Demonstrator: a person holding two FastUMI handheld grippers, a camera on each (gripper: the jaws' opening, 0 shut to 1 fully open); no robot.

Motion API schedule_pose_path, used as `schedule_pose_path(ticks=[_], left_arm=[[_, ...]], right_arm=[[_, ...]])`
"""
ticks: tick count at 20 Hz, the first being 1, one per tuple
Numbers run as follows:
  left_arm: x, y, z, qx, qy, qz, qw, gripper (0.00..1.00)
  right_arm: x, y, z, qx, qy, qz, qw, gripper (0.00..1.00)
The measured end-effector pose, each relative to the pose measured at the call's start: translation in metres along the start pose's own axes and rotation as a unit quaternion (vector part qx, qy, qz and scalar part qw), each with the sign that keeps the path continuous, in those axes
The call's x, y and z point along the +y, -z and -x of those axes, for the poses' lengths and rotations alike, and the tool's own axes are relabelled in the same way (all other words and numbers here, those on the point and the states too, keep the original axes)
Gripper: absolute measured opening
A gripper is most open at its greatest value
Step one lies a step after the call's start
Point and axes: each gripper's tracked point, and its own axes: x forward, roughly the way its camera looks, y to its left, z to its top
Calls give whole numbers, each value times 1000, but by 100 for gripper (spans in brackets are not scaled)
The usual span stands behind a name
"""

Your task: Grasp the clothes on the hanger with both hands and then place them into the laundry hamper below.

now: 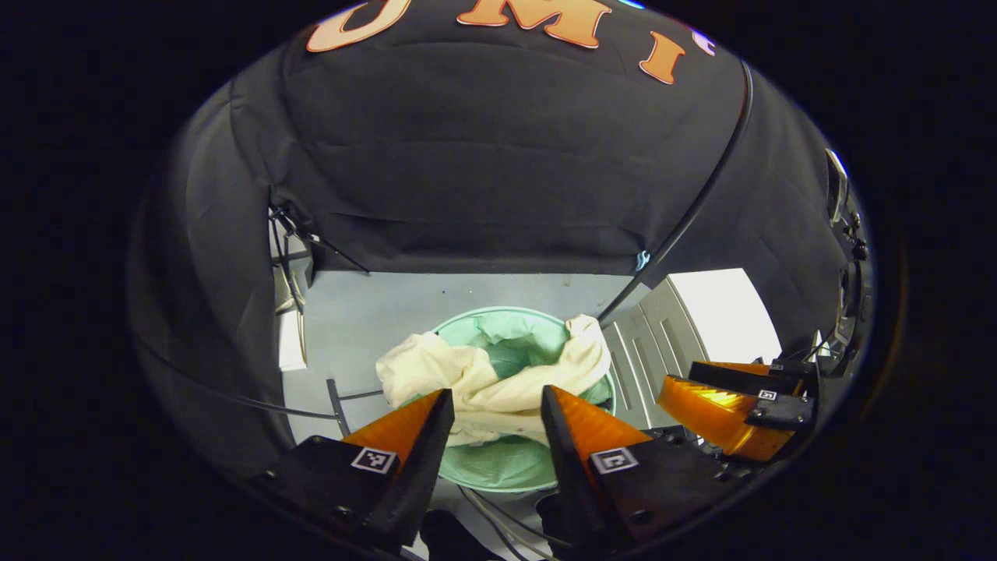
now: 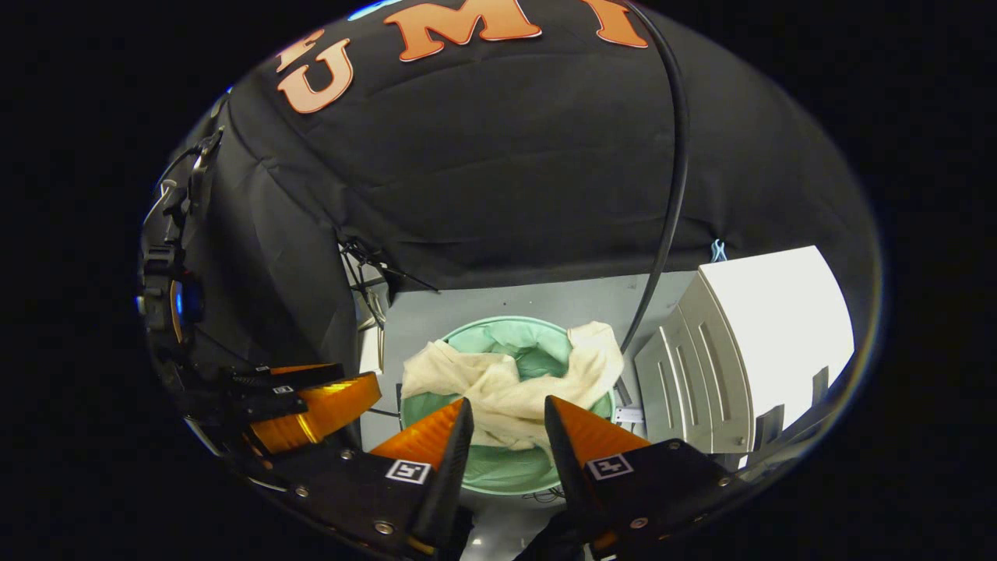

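Observation:
A cream garment (image 1: 483, 382) (image 2: 510, 389) lies crumpled in the round pale-green laundry hamper (image 1: 506, 467) (image 2: 506, 471) on the floor, with its ends draped over the left and right rim. My left gripper (image 1: 498, 409) hangs open above the hamper, nothing between its fingers. My right gripper (image 2: 508, 417) is also open and empty over the hamper. In the left gripper view the right gripper (image 1: 728, 405) sits at the lower right; in the right gripper view the left gripper (image 2: 311, 405) sits at the lower left.
A white cabinet (image 2: 732, 351) (image 1: 678, 335) with ribbed panels stands right of the hamper. A thin black pole (image 2: 670, 195) (image 1: 693, 202) slants down to the floor beside it. Cables (image 1: 296, 234) hang at the left wall, and the floor (image 1: 374, 312) is pale grey.

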Motion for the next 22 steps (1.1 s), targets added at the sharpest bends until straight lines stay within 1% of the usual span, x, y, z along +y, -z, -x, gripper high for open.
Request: schedule_pose_path(ticks=[1, 2, 3, 4, 5, 6, 7, 8, 9, 10, 12, 13, 15, 16, 17, 18, 22], left_arm=[[0, -1, 3, -3, -1, -1, 1000, 84], [-1, -4, 6, -6, -1, -3, 1000, 93], [0, -6, 11, -8, -1, -4, 1000, 92], [1, -9, 17, -15, -5, -4, 1000, 92], [2, -15, 25, -28, -8, -5, 1000, 93], [4, -22, 33, -39, -12, -7, 999, 87], [8, -26, 40, -49, -18, -9, 999, 87], [11, -34, 49, -61, -24, -10, 998, 99], [16, -40, 59, -73, -32, -9, 997, 94], [19, -48, 71, -86, -35, -6, 996, 99], [23, -64, 96, -112, -40, -1, 993, 100], [27, -72, 108, -128, -43, -2, 991, 98], [35, -91, 136, -158, -51, -4, 986, 98], [39, -101, 150, -174, -55, -4, 983, 95], [42, -112, 164, -190, -59, -2, 980, 98], [45, -121, 176, -207, -62, 0, 976, 98], [57, -163, 232, -266, -73, 0, 961, 98]], right_arm=[[4, -2, 3, -3, -1, -1, 1000, 68], [5, -5, 8, -6, 0, 0, 1000, 63], [4, -6, 11, -9, 4, 4, 1000, 81], [3, -8, 17, -11, 10, 7, 1000, 83], [2, -9, 23, -13, 14, 11, 1000, 88], [3, -13, 30, -19, 17, 11, 1000, 90], [6, -19, 37, -26, 17, 9, 999, 93], [8, -24, 46, -34, 18, 5, 999, 94], [9, -30, 56, -43, 20, 3, 999, 94], [8, -39, 66, -53, 23, 4, 998, 94], [7, -57, 91, -75, 28, 10, 997, 94], [8, -69, 103, -89, 29, 14, 996, 94], [7, -93, 129, -119, 34, 20, 992, 94], [9, -109, 145, -137, 35, 23, 990, 94], [11, -120, 156, -151, 35, 26, 988, 94], [13, -134, 174, -167, 35, 29, 985, 94], [14, -162, 218, -201, 41, 49, 978, 94]])
